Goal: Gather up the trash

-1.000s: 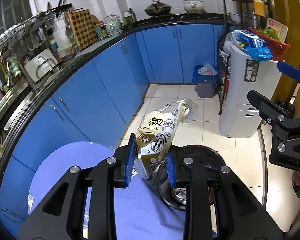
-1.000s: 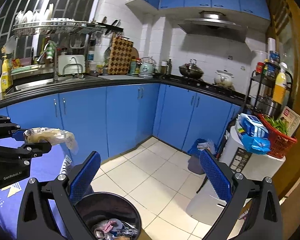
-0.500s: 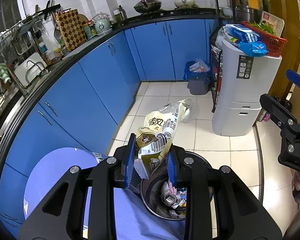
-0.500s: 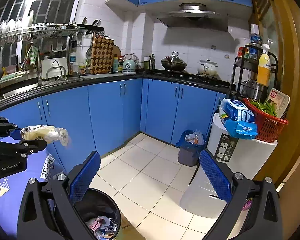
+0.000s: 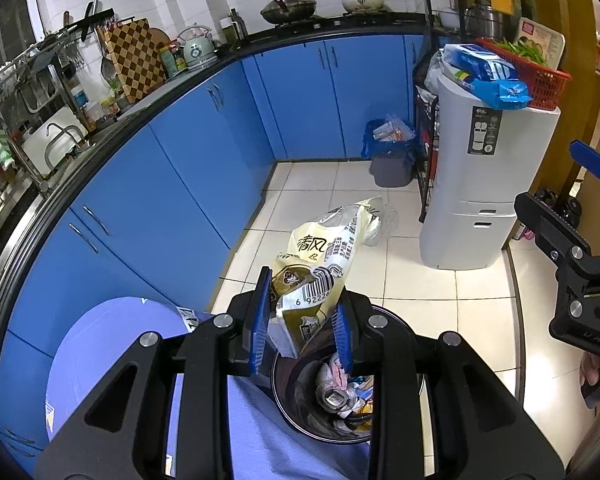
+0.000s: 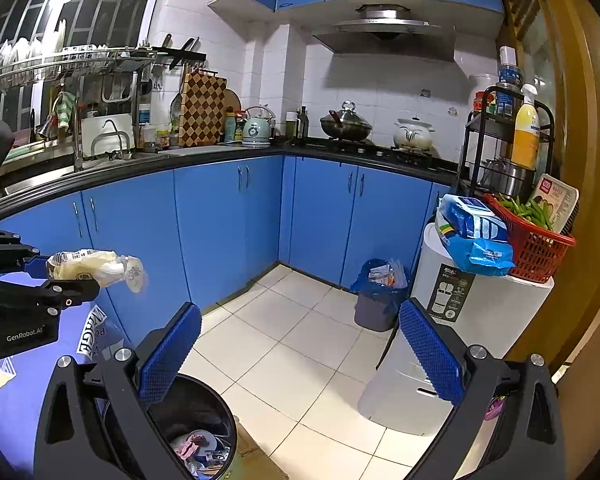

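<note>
My left gripper (image 5: pixel 302 314) is shut on a crumpled yellow-and-white snack bag (image 5: pixel 326 246), which sticks out forward past the blue pads. It hangs just above the near rim of a round black trash bin (image 5: pixel 398 322) that holds cans and wrappers. In the right wrist view the same bag (image 6: pixel 96 266) shows at the far left in the left gripper (image 6: pixel 44 276), above and left of the bin (image 6: pixel 222 404). My right gripper (image 6: pixel 300 360) stands open and empty beside the bin; it also shows at the right edge as the right gripper (image 5: pixel 568 196).
Blue cabinets (image 5: pixel 204 168) curve round the left and back. A small grey bin with a blue liner (image 5: pixel 392 160) stands in the corner. A tall white unit (image 5: pixel 488 184) carries a red basket (image 5: pixel 540 84). A purple cloth (image 5: pixel 100 344) covers the surface by the bin.
Both grippers have shifted across the room; the black bin and its trash now show more fully under the left gripper. The bag stays gripped. The right gripper stays open.
</note>
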Motion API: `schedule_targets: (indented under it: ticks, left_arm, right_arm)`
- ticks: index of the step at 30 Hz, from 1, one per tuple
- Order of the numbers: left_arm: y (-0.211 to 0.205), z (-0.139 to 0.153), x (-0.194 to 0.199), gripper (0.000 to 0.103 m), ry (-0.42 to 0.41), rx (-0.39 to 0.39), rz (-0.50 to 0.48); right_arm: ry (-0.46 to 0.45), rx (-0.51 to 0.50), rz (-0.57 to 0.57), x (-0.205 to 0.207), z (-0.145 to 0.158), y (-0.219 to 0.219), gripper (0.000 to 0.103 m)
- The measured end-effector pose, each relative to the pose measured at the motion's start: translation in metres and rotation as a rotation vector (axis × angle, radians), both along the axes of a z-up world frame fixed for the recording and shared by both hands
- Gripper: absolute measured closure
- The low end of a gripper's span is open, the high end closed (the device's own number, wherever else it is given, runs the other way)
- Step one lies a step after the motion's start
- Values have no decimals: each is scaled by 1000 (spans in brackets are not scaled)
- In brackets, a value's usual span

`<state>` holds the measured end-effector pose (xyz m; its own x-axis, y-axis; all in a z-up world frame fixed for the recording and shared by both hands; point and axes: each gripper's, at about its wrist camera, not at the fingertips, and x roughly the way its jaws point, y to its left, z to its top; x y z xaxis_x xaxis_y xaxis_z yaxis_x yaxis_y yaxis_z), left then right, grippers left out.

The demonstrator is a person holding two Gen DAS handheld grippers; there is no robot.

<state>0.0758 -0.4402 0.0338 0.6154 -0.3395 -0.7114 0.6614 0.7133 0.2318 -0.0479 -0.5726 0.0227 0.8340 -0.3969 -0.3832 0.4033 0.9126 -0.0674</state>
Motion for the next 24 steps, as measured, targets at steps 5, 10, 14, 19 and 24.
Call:
schedule_targets:
  ticks: [5,10,14,19,24]
  left_arm:
    - [0,-1,1,55,-4,13,18]
    - [6,8,-8,3,-107,-1,35]
    - [2,3,-9,3,-137,55,32]
    - [2,-4,-9,3,-134,78,23]
    - [3,-4,-10,3,-129,79,12]
  right_arm:
    - [-3,2,4,0,0,2,6]
    - [1,-1,8,1,0,6,6]
    - [-2,4,7,1,0,6,6]
    - [-1,-2,10,2,1,7,6]
    - [-2,1,10,2,0,7,6]
